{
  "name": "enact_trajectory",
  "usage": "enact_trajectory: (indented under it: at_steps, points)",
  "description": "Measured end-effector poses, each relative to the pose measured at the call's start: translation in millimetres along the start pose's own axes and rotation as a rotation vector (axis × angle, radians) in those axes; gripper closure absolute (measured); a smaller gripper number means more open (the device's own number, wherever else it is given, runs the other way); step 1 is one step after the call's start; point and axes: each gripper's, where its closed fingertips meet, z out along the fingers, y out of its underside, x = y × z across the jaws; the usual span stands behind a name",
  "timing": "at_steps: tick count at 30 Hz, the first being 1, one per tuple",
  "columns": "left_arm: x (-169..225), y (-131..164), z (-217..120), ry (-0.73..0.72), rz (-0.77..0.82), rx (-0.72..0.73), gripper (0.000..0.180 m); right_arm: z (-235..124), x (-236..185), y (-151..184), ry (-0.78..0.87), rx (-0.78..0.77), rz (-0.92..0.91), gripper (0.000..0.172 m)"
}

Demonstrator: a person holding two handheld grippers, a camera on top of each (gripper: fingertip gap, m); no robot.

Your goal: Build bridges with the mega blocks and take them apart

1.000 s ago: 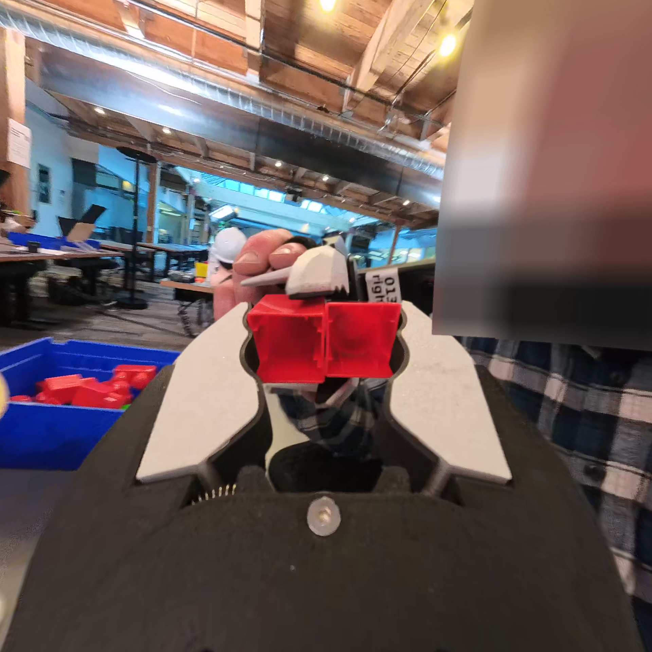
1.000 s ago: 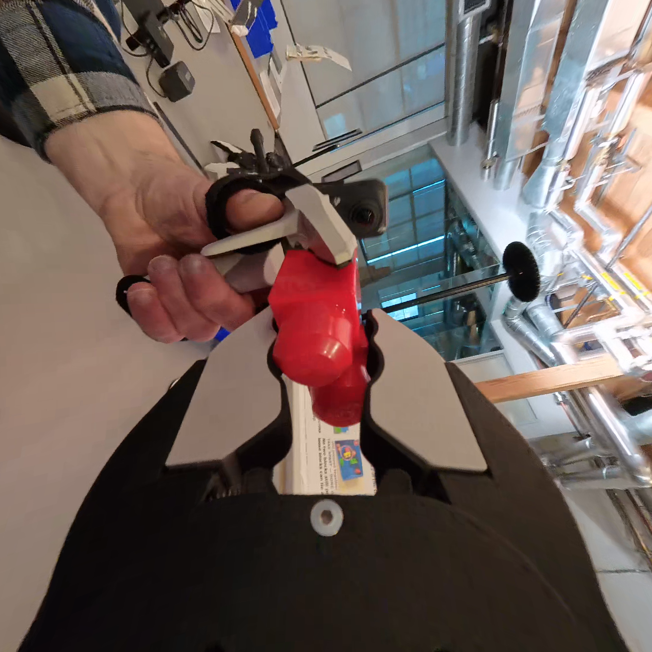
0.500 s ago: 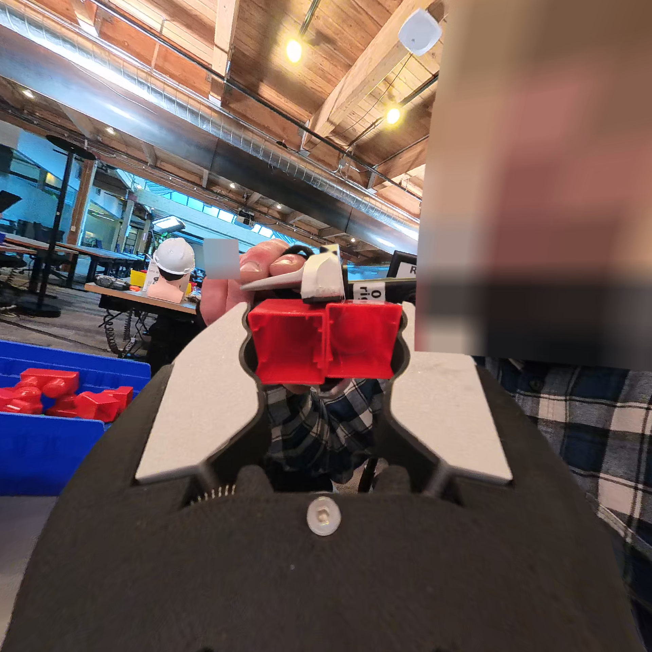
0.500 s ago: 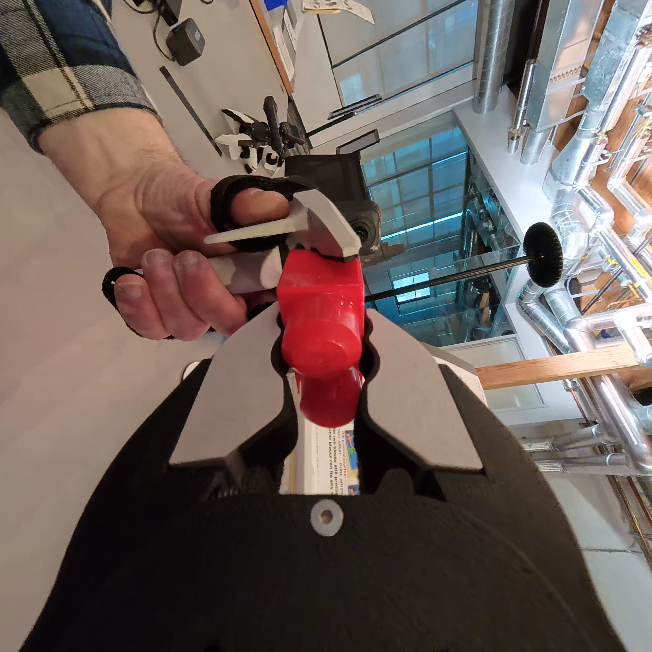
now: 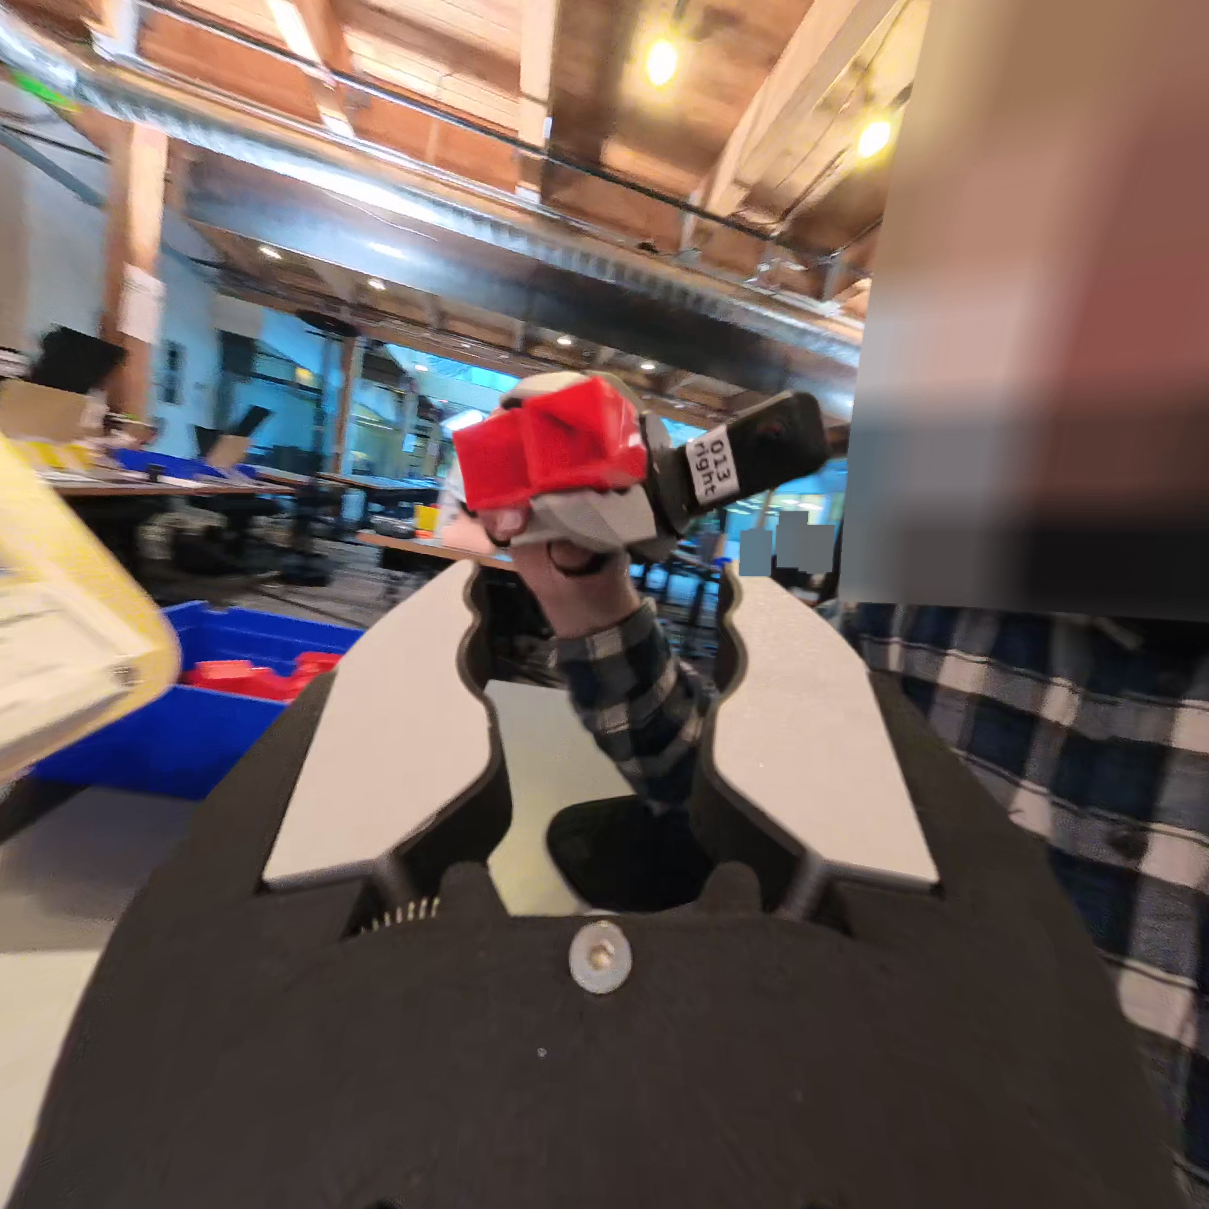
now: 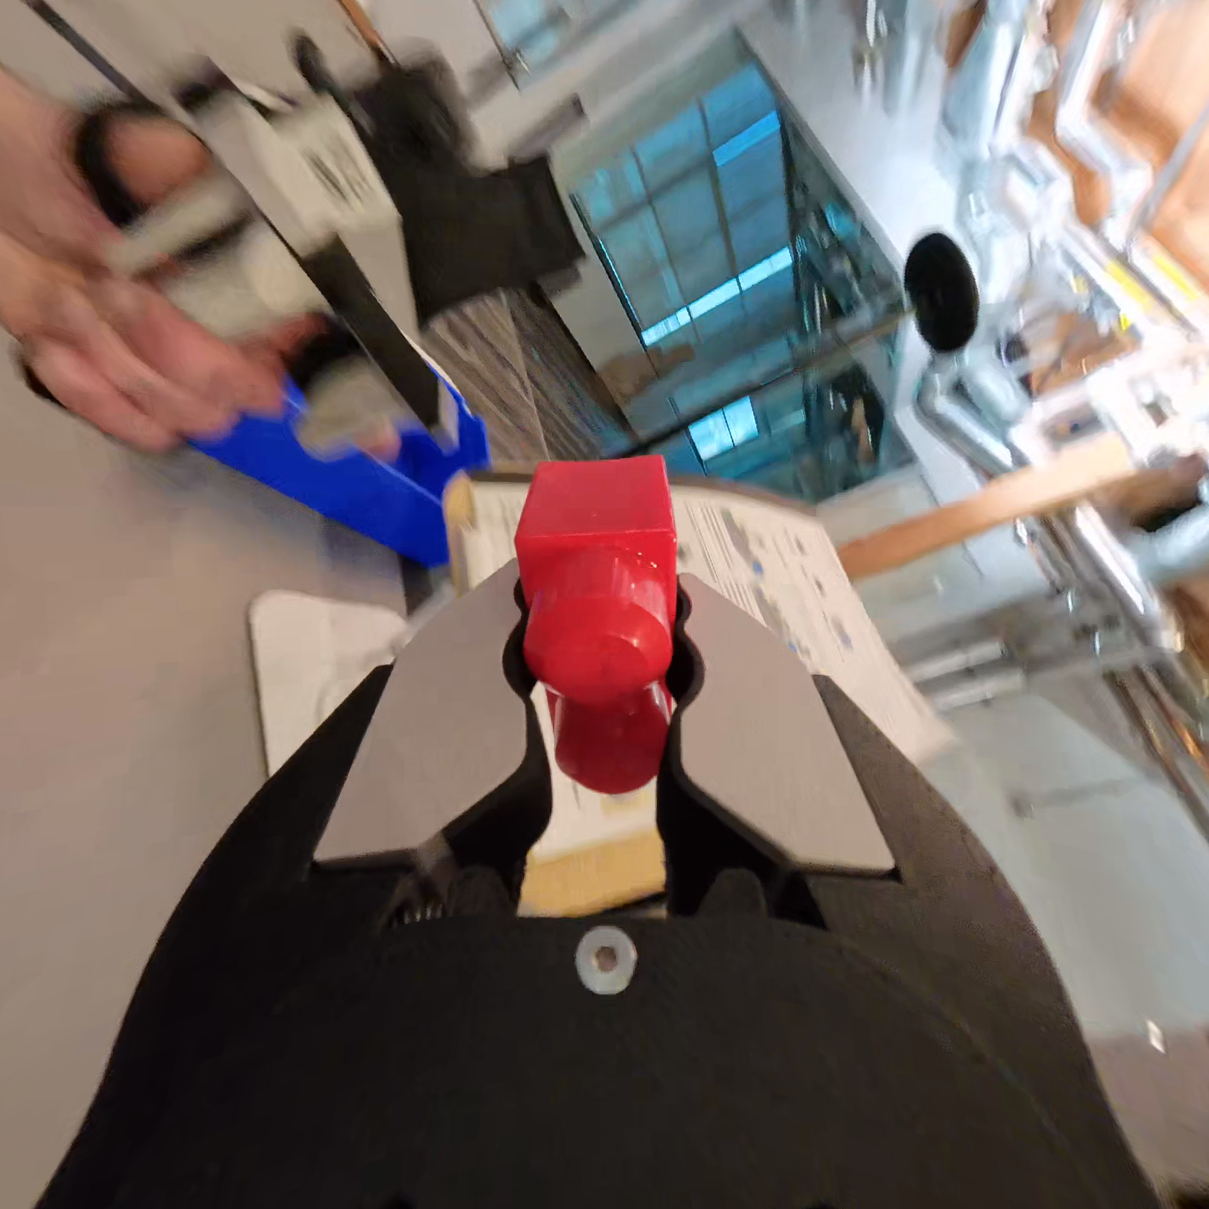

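Blocks of red plastic were the whole business: one block (image 6: 598,628) sat clamped in the right gripper (image 6: 598,615), pads pressed on its flat sides, held up above the table (image 6: 131,654) and well clear of the blue bin (image 5: 163,739) where more red pieces lay. It looked light, stiff and slick, so those flat sides seemed a safer hold than the round studs. The left gripper (image 5: 598,628) stood apart with nothing in it, near the bin, with open air between the two tools and the bin wall the only close edge.
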Motion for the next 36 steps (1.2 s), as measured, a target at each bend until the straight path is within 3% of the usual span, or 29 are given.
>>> enact_trajectory:
  at_steps: [5,11,13,14,18,24,26,27,28,29,30,36]
  points:
    - [-1,-21,-34,-0.108,0.12,0.0,0.157,-52,60,149,0.131,-0.365,0.25,0.134]
    - [4,-26,-46,-0.139,0.15,-0.05,0.156,-85,37,295,0.127,-0.65,0.619,0.132]
    - [4,-25,-48,-0.153,0.159,-0.065,0.155,-93,26,331,0.147,-0.766,0.675,0.118]
    - [5,-25,-49,-0.156,0.158,-0.072,0.154,-94,24,336,0.146,-0.77,0.694,0.102]
    - [4,-25,-60,-0.204,0.174,-0.089,0.147,-108,48,322,0.234,-0.716,0.714,0.085]
    - [0,-29,-85,-0.321,0.218,-0.136,0.144,-132,87,287,0.371,-0.618,0.732,0.096]
    - [0,-30,-95,-0.369,0.267,-0.173,0.149,-135,97,273,0.405,-0.597,0.683,0.106]
    - [0,-31,-101,-0.4,0.294,-0.191,0.153,-135,101,265,0.414,-0.589,0.647,0.123]
    - [0,-33,-108,-0.429,0.324,-0.208,0.16,-134,105,253,0.419,-0.571,0.606,0.157]
    - [3,-35,-115,-0.45,0.36,-0.22,0.171,-133,111,238,0.443,-0.533,0.563,0.171]
    - [4,-39,-123,-0.487,0.413,-0.231,0.18,-131,116,221,0.451,-0.489,0.54,0.171]
    - [-1,-67,-190,-0.821,0.661,-0.362,0.18,-116,130,148,0.494,-0.366,0.466,0.172]
